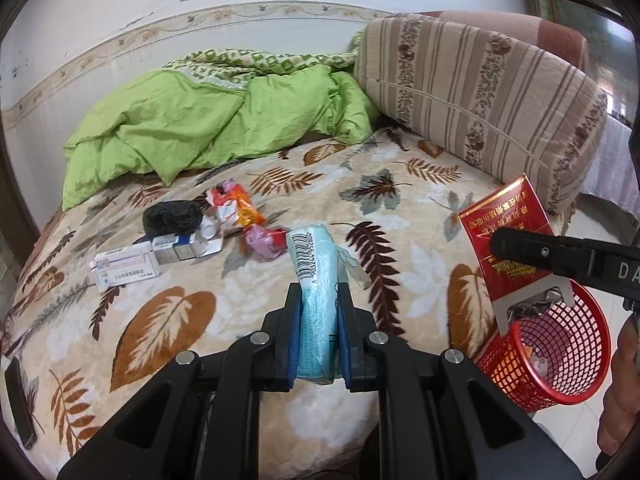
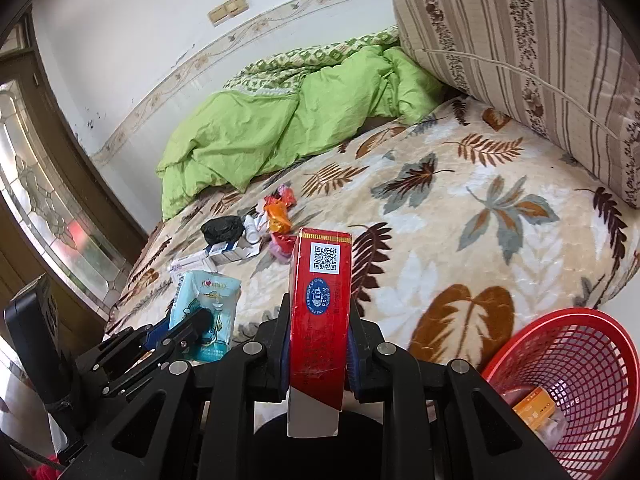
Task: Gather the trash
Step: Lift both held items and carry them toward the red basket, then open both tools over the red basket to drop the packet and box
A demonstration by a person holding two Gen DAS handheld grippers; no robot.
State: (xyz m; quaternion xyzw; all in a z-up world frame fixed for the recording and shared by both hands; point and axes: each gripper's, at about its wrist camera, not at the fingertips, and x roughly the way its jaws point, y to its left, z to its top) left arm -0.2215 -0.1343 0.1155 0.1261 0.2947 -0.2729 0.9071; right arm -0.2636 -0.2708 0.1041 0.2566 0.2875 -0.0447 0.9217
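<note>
In the left wrist view, a dark flat object (image 1: 18,404), too cut off to identify, lies at the lower left edge of the leaf-patterned blanket (image 1: 400,208). Right of it, at middle left, sits a white medicine box (image 1: 124,266) with blue print too small to read, then a second, opened box (image 1: 180,246) and a crumpled black bag (image 1: 172,216) just behind. Next come orange, red and pink wrappers (image 1: 240,216) in a loose heap. At lower centre the left gripper (image 1: 319,296) is clamped on a pale blue tissue pack (image 1: 316,300) whose white label shows a barcode reading 6 903244 952804. At the right, the right gripper (image 1: 520,248) pinches a red cigarette pack (image 1: 506,232) with gold Chinese characters, not legible; the pack hangs above the rim of a red mesh basket (image 1: 560,360) at lower right, beside the bed. The black arm reads "DA", cut by the frame edge.

In the right wrist view, the left gripper (image 2: 200,320) at lower left grips the tissue pack (image 2: 208,304), its face showing a cartoon figure and a small logo I cannot read. At centre the right gripper (image 2: 318,344) is closed on the cigarette pack (image 2: 320,300), which carries a QR code and a blue oval seal with "MADE IN CHINA" on its rim. The basket (image 2: 580,360) at lower right holds an orange box (image 2: 534,404).
</note>
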